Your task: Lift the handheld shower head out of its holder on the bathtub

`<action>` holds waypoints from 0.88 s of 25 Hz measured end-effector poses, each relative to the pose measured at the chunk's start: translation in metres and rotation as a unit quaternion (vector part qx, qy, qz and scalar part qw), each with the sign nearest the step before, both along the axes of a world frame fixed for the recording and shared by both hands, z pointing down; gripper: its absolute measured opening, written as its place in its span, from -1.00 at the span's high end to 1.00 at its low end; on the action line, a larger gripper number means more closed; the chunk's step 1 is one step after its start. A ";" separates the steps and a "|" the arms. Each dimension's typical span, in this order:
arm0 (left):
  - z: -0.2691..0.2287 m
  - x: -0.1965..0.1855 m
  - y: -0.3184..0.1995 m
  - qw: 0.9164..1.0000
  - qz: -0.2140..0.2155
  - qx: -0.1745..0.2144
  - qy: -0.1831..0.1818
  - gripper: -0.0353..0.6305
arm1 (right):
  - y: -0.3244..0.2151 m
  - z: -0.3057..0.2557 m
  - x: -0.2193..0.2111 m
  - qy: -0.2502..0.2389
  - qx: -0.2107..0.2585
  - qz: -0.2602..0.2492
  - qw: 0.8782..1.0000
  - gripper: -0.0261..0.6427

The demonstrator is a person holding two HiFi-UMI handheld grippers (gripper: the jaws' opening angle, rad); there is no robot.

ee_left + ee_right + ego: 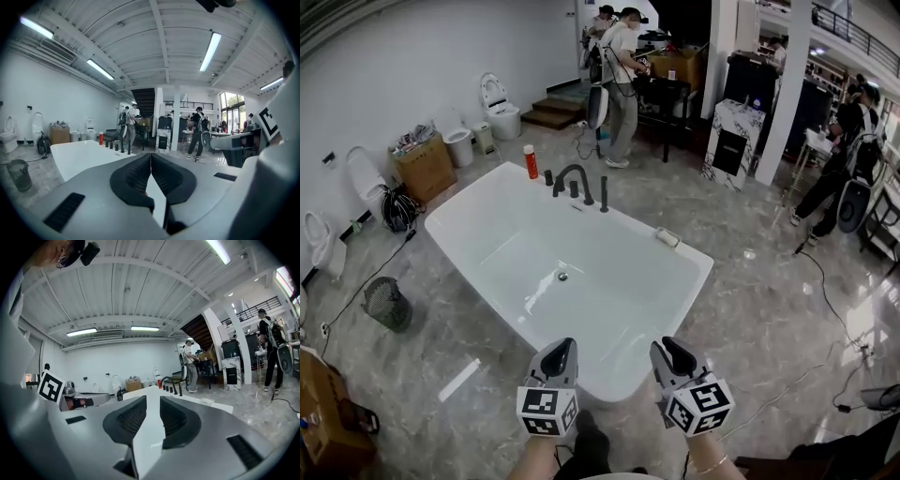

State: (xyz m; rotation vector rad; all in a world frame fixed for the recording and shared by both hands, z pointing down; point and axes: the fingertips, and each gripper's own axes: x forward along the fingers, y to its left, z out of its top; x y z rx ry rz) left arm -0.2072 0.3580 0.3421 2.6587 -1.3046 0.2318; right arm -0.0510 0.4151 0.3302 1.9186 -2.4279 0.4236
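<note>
Head view. At bottom centre, left gripper [565, 347] and right gripper [667, 347] side by side, each with its marker cube nearest the camera, both over the near rim of the white bathtub [487, 202]. Across the tub, on the far rim in the upper middle of the frame, a black tap set: curved spout [574, 174], and at its right end the handheld shower head [604, 194], standing upright, well apart from both grippers. Red bottle [530, 161] at the left end of that row. Wire bin [386, 303] on the marble floor at left; people standing along the top and right edges.

Left gripper view. Left gripper [151, 156] clenched, ribbed pads meeting at the tips, nothing between them. Bathtub [79, 157] stretching away at middle left, black fittings small at its far end.

Right gripper view. Right gripper [153, 400] released, a clear gap between its pads, only the white tub rim [206, 405] seen through it, nothing gripped. Shower head [180, 389] tiny and upright just right of centre, beyond the jaws, beside the spout [167, 379].
</note>
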 end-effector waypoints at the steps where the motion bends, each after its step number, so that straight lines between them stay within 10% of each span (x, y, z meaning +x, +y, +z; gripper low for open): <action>1: 0.002 -0.008 -0.020 1.000 0.002 -0.002 0.000 0.83 | -0.020 0.002 -0.008 0.000 -0.004 0.002 1.000 0.68; 22: 0.018 -0.138 -0.291 0.998 0.035 -0.021 0.043 0.83 | -0.290 0.000 -0.118 0.049 -0.038 0.057 0.996 0.65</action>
